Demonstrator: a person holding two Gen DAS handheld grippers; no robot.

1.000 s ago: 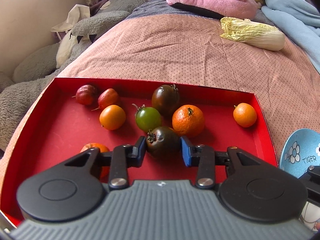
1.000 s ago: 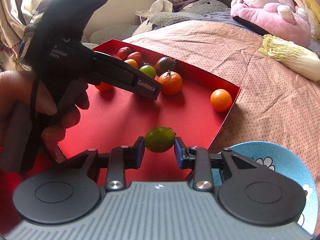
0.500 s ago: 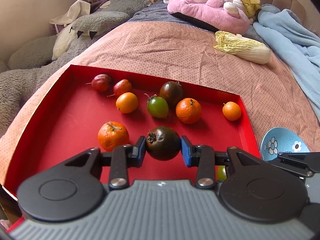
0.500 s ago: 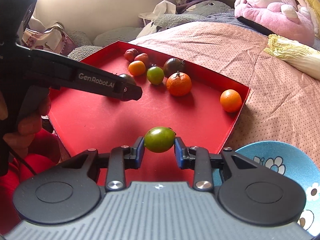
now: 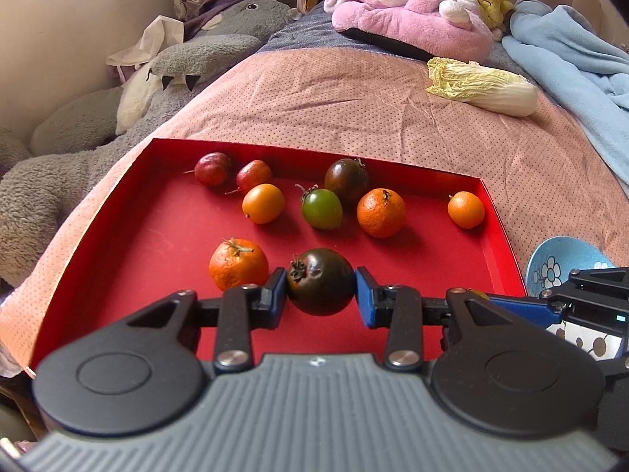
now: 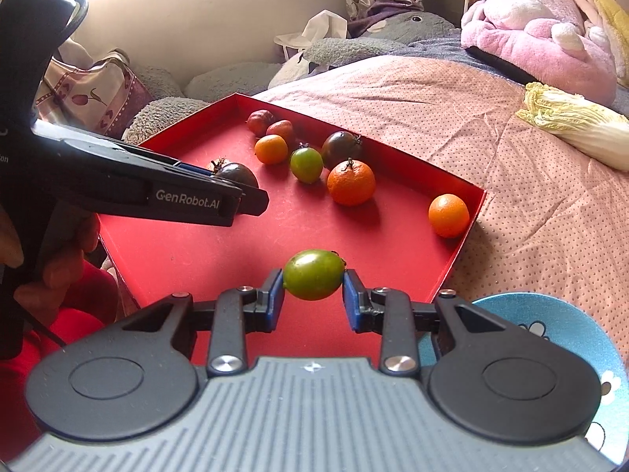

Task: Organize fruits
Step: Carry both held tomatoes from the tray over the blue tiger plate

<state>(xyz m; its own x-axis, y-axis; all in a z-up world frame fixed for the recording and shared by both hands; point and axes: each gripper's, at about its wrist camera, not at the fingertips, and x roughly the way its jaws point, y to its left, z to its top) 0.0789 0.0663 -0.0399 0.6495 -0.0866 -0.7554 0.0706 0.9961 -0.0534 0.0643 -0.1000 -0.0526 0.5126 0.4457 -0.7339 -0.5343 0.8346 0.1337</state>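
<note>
My left gripper (image 5: 320,289) is shut on a dark tomato (image 5: 320,280) and holds it above the near part of the red tray (image 5: 137,244). My right gripper (image 6: 313,291) is shut on a green tomato (image 6: 313,279), above the tray's near corner (image 6: 452,275). In the tray lie two mandarins (image 5: 238,263) (image 5: 381,213), two small oranges (image 5: 262,203) (image 5: 466,209), a green tomato (image 5: 321,208), another dark tomato (image 5: 346,177) and two red fruits (image 5: 213,168) (image 5: 254,175). The left gripper (image 6: 236,196) shows side-on in the right wrist view.
A blue flowered bowl (image 5: 562,259) (image 6: 550,326) sits right of the tray on the pink bedspread (image 5: 354,98). A napa cabbage (image 5: 481,86), a pink plush (image 5: 412,19), a blue blanket (image 5: 582,67) and a grey plush (image 5: 177,67) lie beyond.
My left gripper has lifted and pulled back with the dark tomato, so more of the tray shows. My right gripper has held the green tomato almost still.
</note>
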